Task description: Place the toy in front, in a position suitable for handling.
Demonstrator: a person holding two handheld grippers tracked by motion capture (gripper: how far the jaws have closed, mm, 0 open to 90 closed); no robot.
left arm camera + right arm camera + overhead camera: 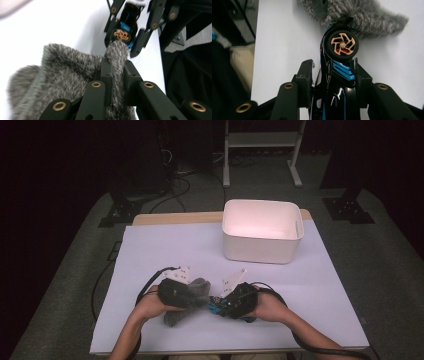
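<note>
Your left gripper (116, 67) is clamped on the grey fuzzy sock (67, 75); your right gripper (332, 72) pinches the toy car (337, 75), both well short of the white bin (262, 231). Risk: the wheel (342, 45) touching the sock may snag the pile.

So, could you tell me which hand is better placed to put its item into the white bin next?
Probably the right hand: its toy car lies nearer the bin than the left hand's sock.

I see a wooden table (175, 218) covered almost wholly by a pale lilac sheet (165, 255). A white plastic bin (262, 231) stands on the sheet toward the far right. Nearer me, a grey fuzzy sock (186, 301) appears to rest on it, left of centre.
</note>
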